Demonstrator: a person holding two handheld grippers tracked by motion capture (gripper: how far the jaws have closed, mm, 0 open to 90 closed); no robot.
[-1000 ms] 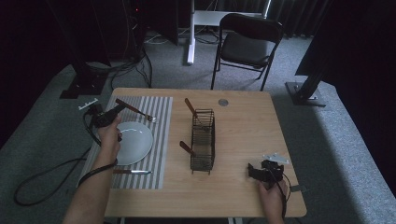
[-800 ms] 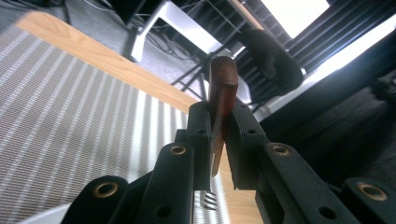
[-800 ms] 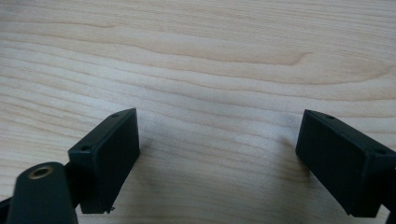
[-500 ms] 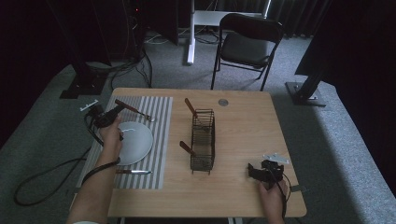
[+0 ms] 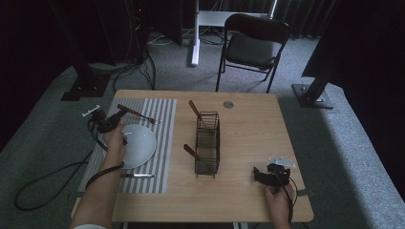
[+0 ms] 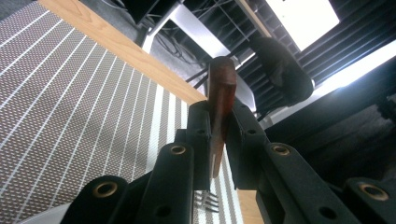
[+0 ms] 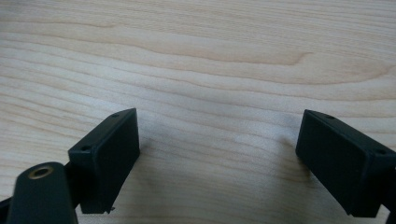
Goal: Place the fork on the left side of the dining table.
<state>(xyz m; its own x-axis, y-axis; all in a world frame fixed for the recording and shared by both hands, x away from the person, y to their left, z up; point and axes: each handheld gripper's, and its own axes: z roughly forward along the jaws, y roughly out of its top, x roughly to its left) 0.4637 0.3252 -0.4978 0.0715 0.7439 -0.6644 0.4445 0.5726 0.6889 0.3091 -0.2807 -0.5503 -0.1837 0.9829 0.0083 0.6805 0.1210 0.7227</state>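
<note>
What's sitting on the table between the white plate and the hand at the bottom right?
In the high view, a black wire rack holding wooden-handled utensils stands between the white plate and the right gripper; the rest is bare wood.

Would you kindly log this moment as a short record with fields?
left gripper: shut on fork, wooden handle between the jaws, above the striped mat
right gripper: open, on bare table
plate: white, on the mat
knife: on the mat, near side of the plate
wire rack: mid-table, two wooden handles sticking out
</note>
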